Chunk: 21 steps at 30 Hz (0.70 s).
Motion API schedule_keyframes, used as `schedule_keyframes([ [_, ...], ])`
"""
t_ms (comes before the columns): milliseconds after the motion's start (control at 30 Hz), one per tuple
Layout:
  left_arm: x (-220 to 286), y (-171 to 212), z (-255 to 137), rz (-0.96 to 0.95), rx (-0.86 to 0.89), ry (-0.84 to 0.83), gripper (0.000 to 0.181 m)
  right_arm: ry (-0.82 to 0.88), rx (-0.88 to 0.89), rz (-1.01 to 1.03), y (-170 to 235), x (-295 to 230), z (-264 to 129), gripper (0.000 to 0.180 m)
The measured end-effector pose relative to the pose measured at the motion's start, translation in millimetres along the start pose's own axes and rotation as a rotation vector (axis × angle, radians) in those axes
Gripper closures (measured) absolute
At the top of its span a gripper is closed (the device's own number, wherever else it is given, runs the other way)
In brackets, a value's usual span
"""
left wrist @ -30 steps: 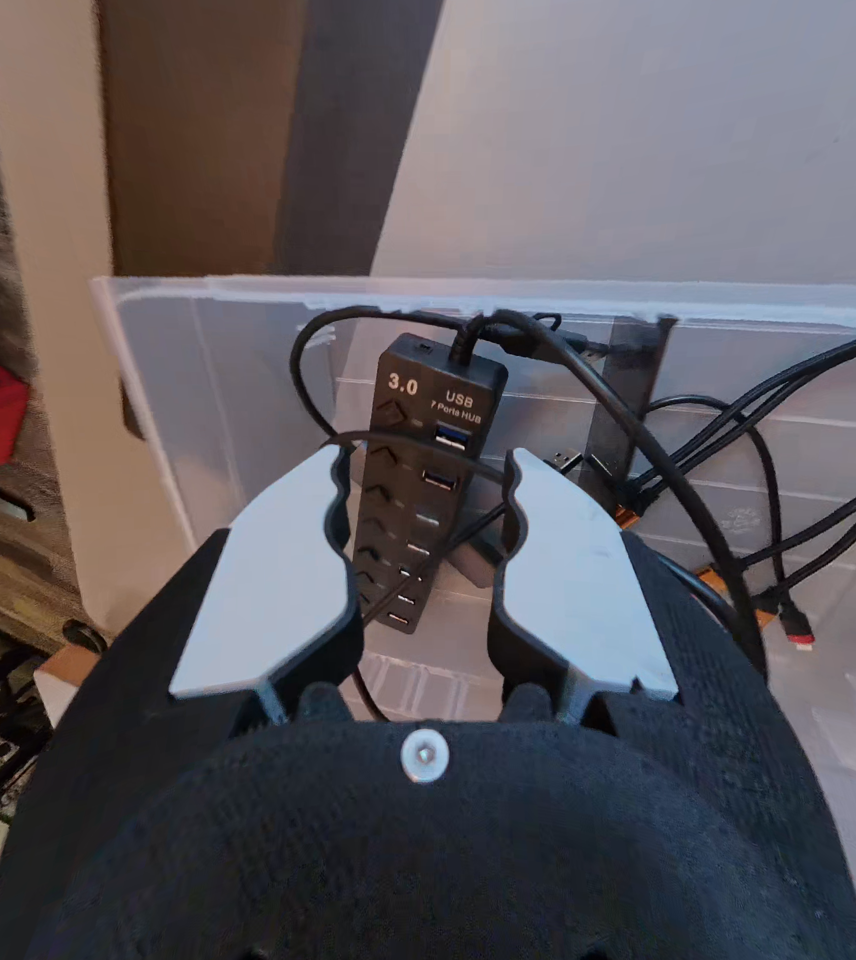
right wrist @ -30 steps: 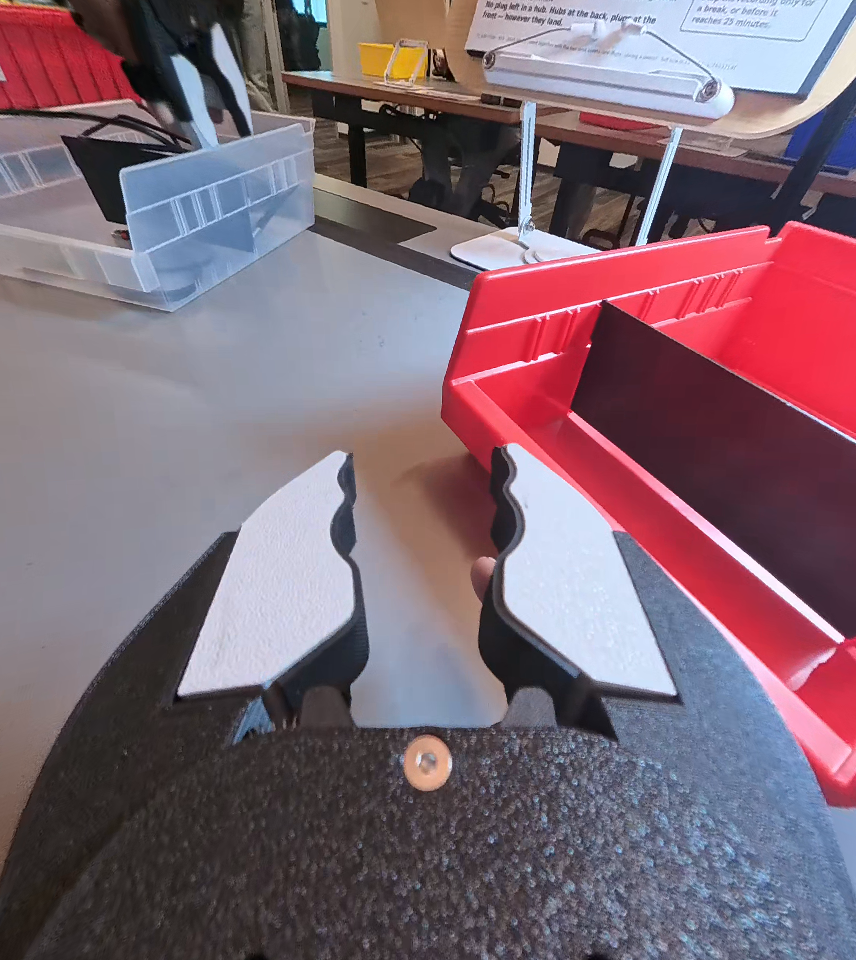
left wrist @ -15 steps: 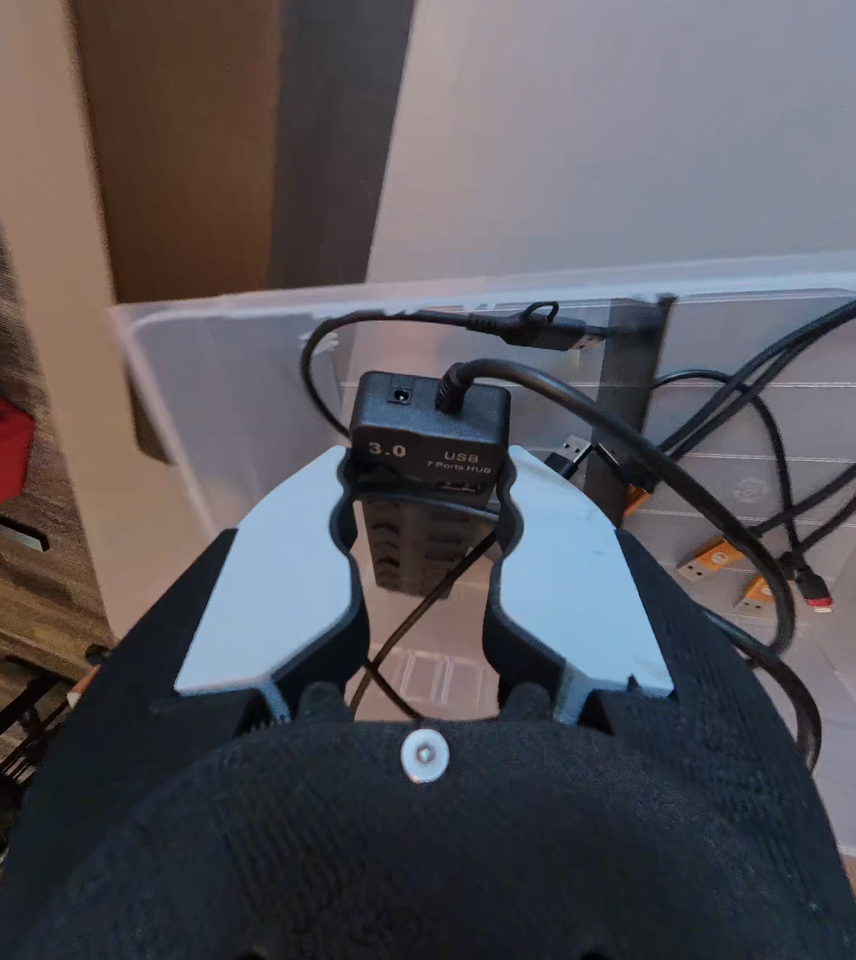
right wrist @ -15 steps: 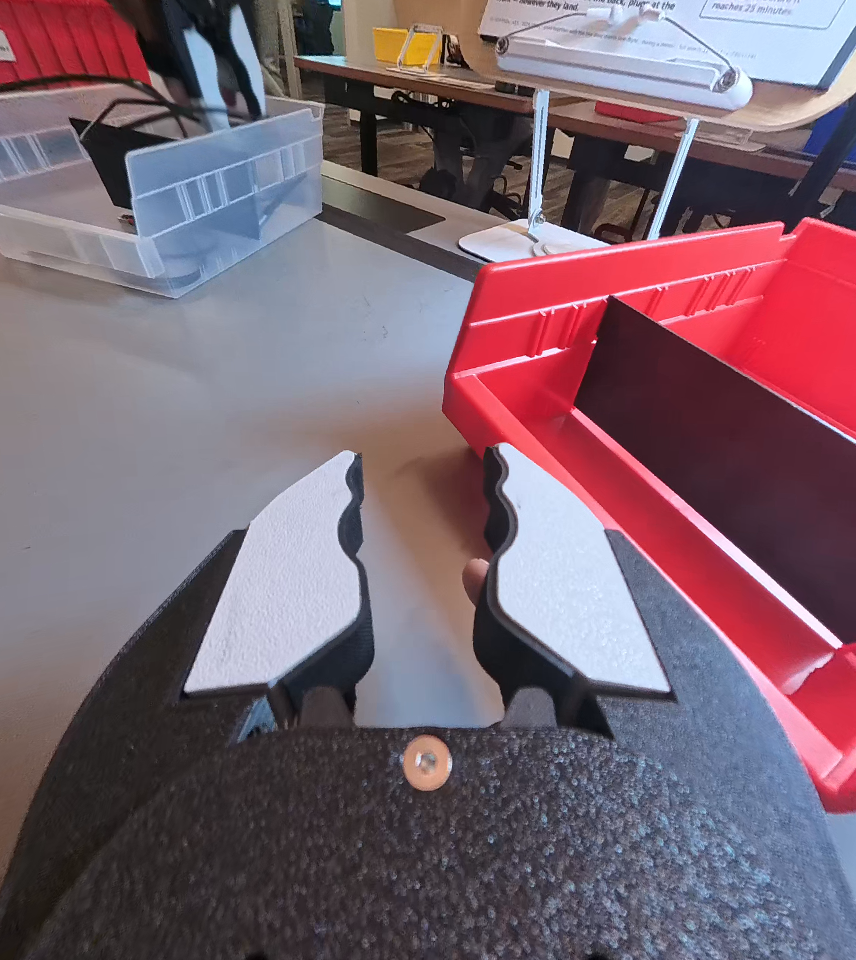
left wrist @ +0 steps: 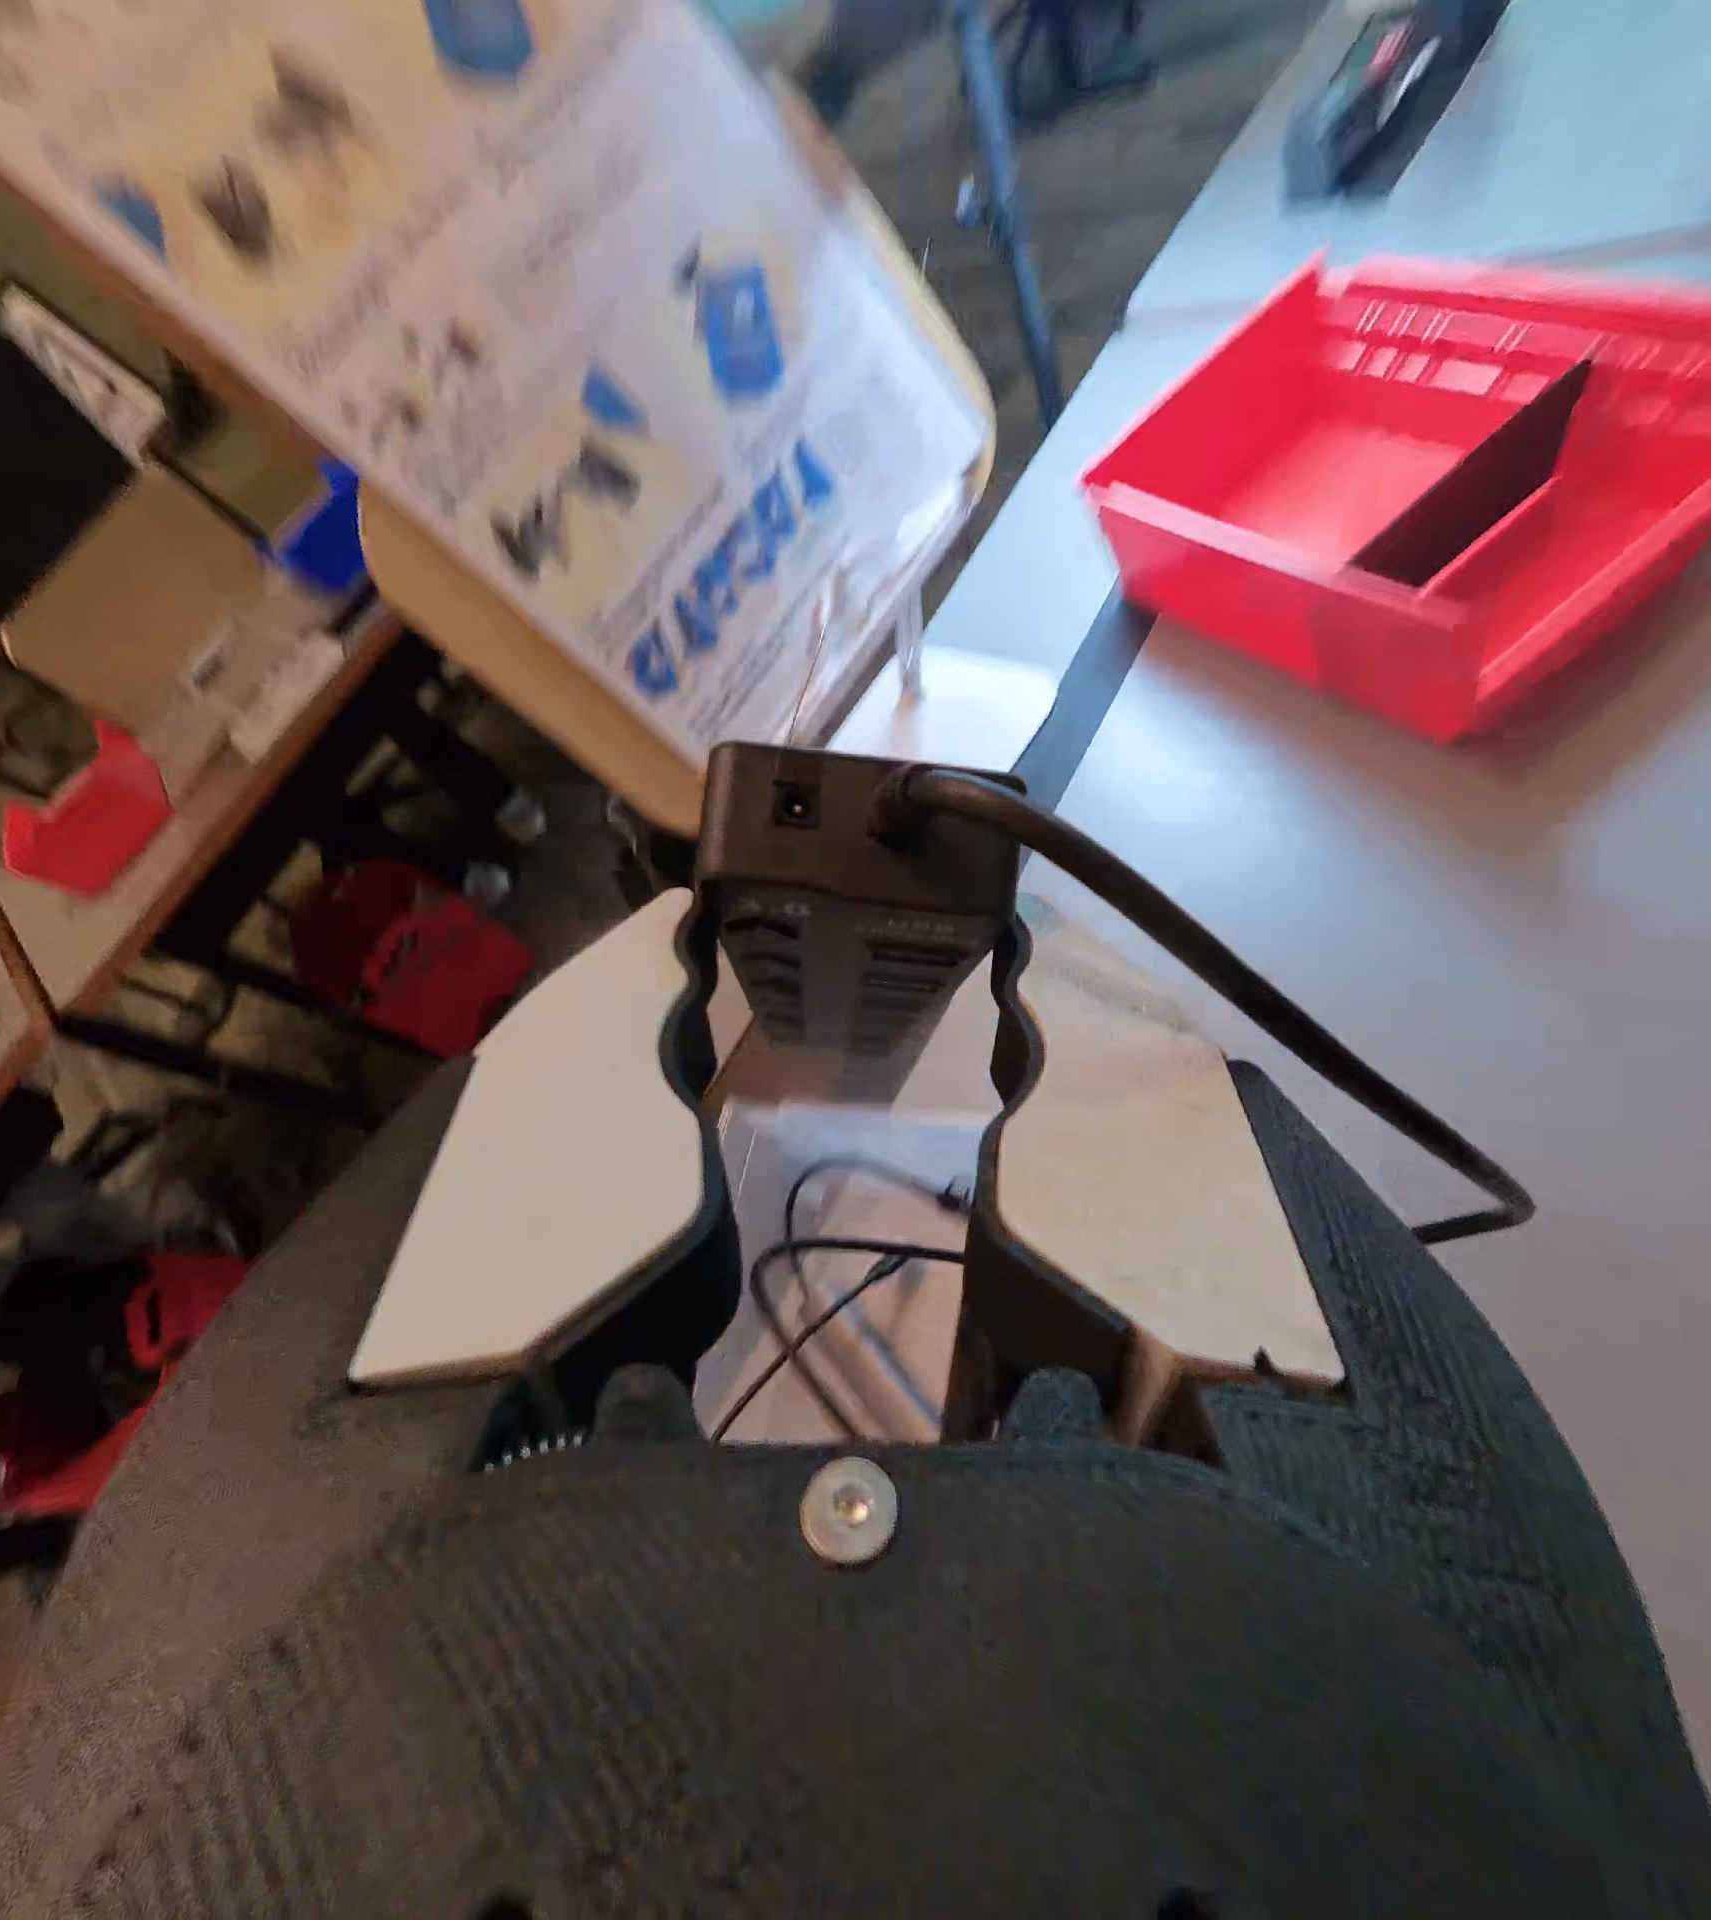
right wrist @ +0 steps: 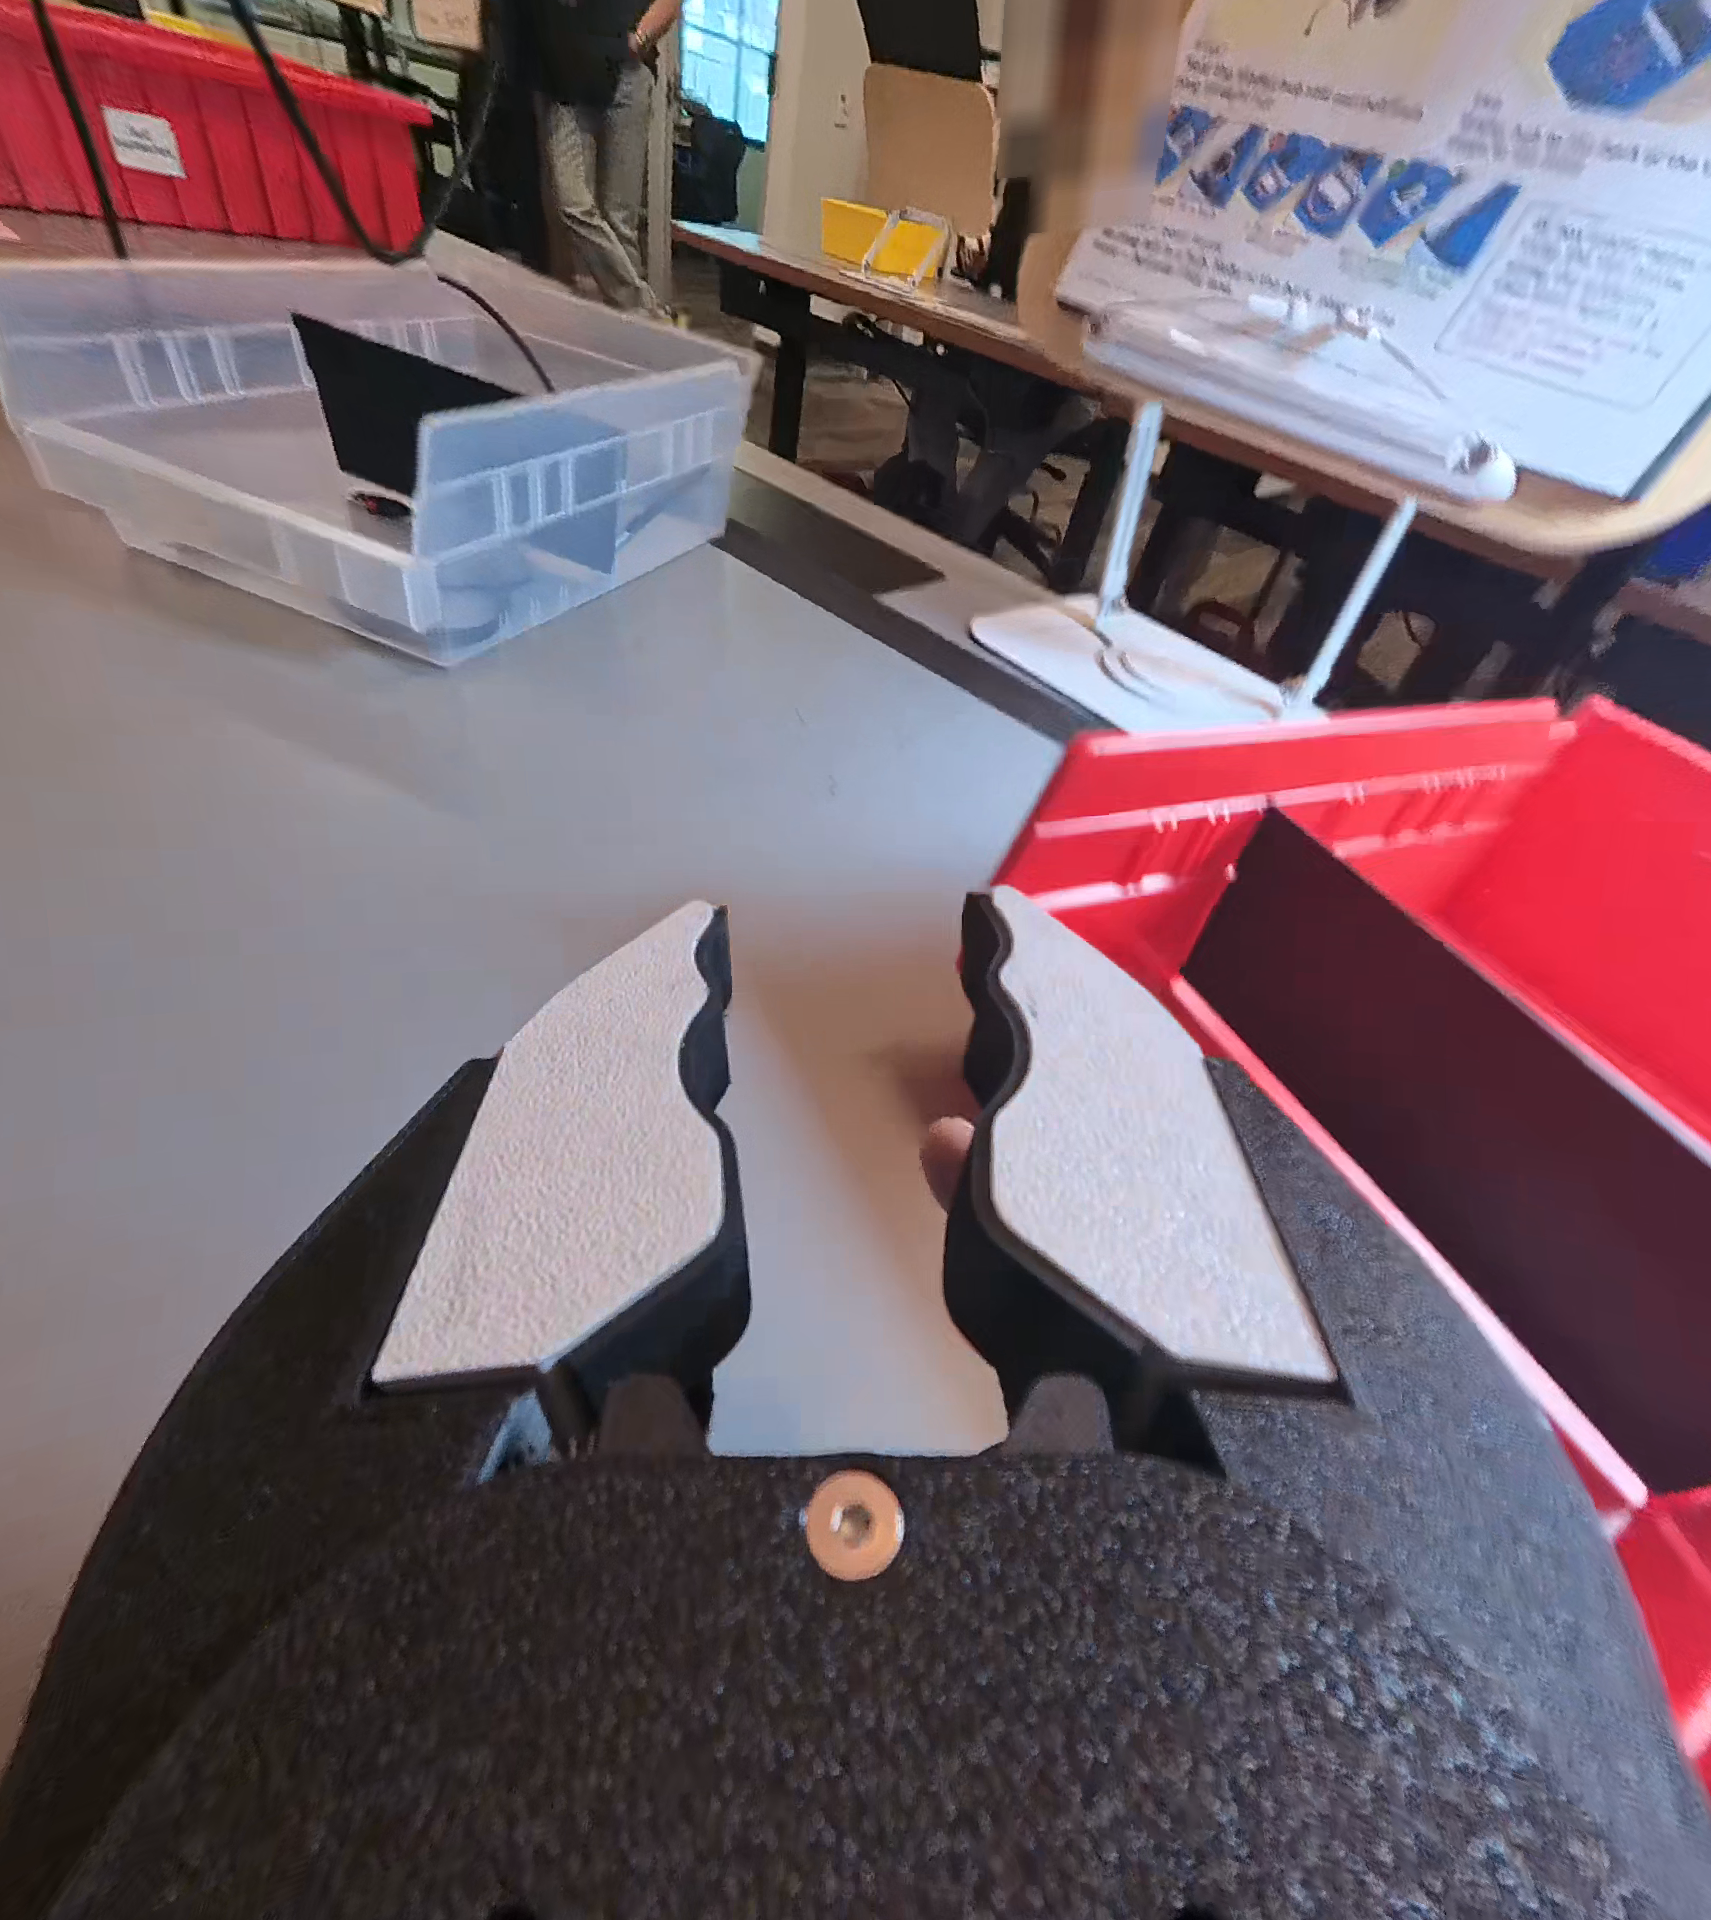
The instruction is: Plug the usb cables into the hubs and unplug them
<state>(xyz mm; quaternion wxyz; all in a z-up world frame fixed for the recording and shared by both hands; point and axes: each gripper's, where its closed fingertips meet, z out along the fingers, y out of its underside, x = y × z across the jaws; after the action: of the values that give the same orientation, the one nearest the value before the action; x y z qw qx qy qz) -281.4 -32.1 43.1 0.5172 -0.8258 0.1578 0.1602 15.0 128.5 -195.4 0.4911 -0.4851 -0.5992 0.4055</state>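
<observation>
Hub (left wrist: pixel 856 904), black and oblong, is held pinched between the two fingers of the left gripper (left wrist: pixel 851 971), the pads pressed on its two long sides; its long axis runs straight out along the fingers, so that the end carrying a round socket and its own thick black lead (left wrist: pixel 1215 987) is pointed away from the tool, while the face bearing the port rows is turned up toward the camera. The lead is seen to leave that far end, to arc off to the right of the hub and to drop out of view behind the gripper body. Below the hub, between the fingers, a clear plastic surface with thin black cables (left wrist: pixel 830 1278) is glimpsed; the hub is judged to be lifted clear of it. Right of the hub and well apart, grey tabletop (left wrist: pixel 1453 987) lies bare, bounded farther off by a red bin (left wrist: pixel 1277 561) with a black divider. Right gripper (right wrist: pixel 846 961) is held spread and holding nothing, low over the same table just beside the red bin, far from the clear bin (right wrist: pixel 518 488) where loose cables remain. The left is thus the nearer tool; the bare table beside the hub is judged the open room for setting it down. The view is motion-blurred, and port detail cannot be made out.
</observation>
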Motion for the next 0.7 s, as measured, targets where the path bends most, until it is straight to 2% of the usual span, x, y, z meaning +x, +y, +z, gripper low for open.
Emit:
schedule_keyframes([
  [67, 31, -34, -8, 0.028, 0.101, 0.011, 0.129, -0.031, 0.048, -0.051, -27, -11, 4, 0.135],
  [167, 91, -63, -7, 0.047, 0.192, 0.079, 0.129, -0.085, 0.116, -0.144, -71, -31, 10, 0.131],
  [333, 205, -68, 24, 0.067, 0.265, 0.271, 0.129, -0.111, 0.125, -0.337, -120, -56, 21, 0.113],
  [467, 288, -55, 52, 0.131, 0.238, 0.434, 0.129, -0.175, 0.047, -0.45, -111, -81, 36, 0.096],
  [500, 304, -51, 57, 0.147, 0.226, 0.466, 0.129, -0.199, 0.033, -0.467, -103, -88, 39, 0.102],
  [533, 314, -48, 61, 0.15, 0.217, 0.479, 0.129, -0.203, 0.037, -0.487, -96, -90, 40, 0.116],
  [633, 319, -34, 64, 0.105, 0.164, 0.51, 0.129, -0.292, 0.079, -0.415, -82, -94, 31, 0.121],
  [700, 301, -24, 59, 0.04, 0.119, 0.491, 0.121, -0.316, 0.102, -0.339, -80, -86, 20, 0.121],
])
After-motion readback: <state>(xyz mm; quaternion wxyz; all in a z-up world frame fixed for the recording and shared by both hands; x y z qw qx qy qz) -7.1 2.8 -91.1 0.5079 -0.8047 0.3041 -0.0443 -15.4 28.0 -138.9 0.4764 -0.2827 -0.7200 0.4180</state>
